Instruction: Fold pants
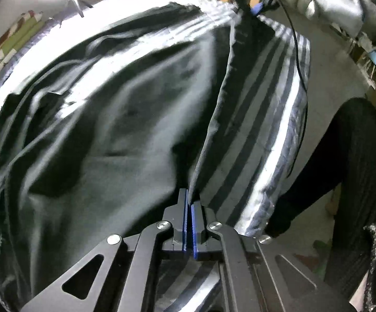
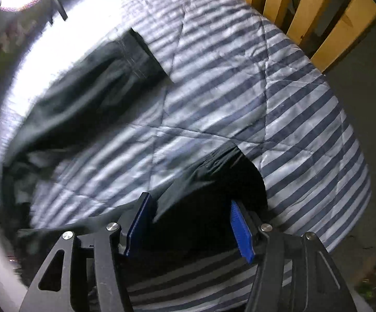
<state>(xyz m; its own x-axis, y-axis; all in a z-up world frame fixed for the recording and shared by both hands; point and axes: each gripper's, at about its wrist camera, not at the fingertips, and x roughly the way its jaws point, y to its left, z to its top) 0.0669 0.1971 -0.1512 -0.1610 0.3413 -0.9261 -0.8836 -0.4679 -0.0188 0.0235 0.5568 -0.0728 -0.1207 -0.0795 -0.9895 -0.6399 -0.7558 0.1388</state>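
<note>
Pinching a raised fold of the dark pants (image 1: 104, 135), the left gripper (image 1: 189, 205) has its blue fingers (image 1: 185, 221) pressed together on the cloth, which climbs from the tips in a taut edge toward the right gripper (image 1: 255, 10) at the far end. From the right wrist view, the right gripper (image 2: 190, 208) has its fingers (image 2: 241, 228) standing apart, dark fabric lying between them; whether the pads press it I cannot tell. Both pant legs spread over a blue-and-white striped quilt (image 2: 278, 109).

black fingers (image 1: 189, 223), blue pads, silver screws
</note>
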